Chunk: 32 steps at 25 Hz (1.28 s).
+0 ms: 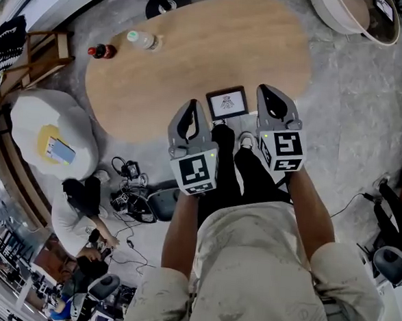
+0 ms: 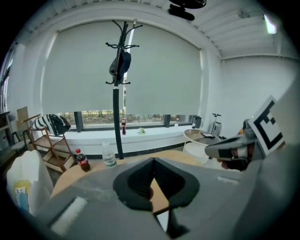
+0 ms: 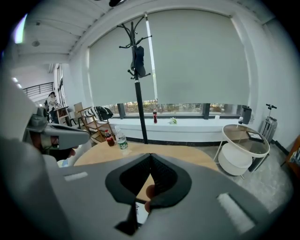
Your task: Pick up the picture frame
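The picture frame [image 1: 227, 102], a small black frame round a pale print, lies on the oval wooden table [image 1: 195, 53] at its near edge. My left gripper [image 1: 187, 116] hangs just left of the frame and my right gripper [image 1: 272, 99] just right of it, both above the table's edge. Both are shut with nothing between the jaws. In the left gripper view the jaws [image 2: 153, 160] meet in a closed seam over the tabletop. The right gripper view shows the same [image 3: 150, 155], and a strip of the frame [image 3: 140, 212] shows below the jaws.
A cola bottle [image 1: 101, 50] and a water bottle [image 1: 142, 40] stand at the table's far left. A coat stand [image 2: 117, 93] rises behind the table. A white round side table [image 1: 348, 12] is at the far right, a white beanbag [image 1: 48, 139] and a crouching person [image 1: 81, 210] at the left.
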Each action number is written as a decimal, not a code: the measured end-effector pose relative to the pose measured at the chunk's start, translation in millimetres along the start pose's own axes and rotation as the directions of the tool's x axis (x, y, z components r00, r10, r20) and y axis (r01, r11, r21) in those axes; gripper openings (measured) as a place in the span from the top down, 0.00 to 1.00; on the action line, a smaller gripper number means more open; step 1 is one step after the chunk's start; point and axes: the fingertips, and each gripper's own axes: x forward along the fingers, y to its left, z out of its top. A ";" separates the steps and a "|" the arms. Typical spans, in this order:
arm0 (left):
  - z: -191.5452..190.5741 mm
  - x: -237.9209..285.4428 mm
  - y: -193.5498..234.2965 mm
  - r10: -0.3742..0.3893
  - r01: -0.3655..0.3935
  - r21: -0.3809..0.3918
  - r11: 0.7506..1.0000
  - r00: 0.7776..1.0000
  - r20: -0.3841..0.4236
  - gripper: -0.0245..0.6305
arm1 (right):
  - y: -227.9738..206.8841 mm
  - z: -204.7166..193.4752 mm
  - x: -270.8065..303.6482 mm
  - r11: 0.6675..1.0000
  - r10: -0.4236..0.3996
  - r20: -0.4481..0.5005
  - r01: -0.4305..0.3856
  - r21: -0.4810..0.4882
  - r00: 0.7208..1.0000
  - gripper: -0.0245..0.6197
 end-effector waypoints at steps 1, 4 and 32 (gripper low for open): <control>-9.5 2.8 1.3 0.000 -0.001 -0.013 1.000 1.000 -0.017 0.96 | 0.6 -9.7 4.1 1.000 0.006 -0.016 -0.006 0.003 1.000 0.96; -39.8 11.2 1.3 -0.006 0.003 -0.036 0.999 0.997 -0.071 0.96 | 3.5 -38.3 14.1 1.000 0.021 -0.068 -0.020 0.012 0.997 0.96; -246.1 66.7 -14.8 -0.120 0.011 -0.258 0.966 0.904 -0.411 0.86 | 11.8 -226.7 76.9 0.992 0.049 -0.388 0.000 0.127 0.920 0.89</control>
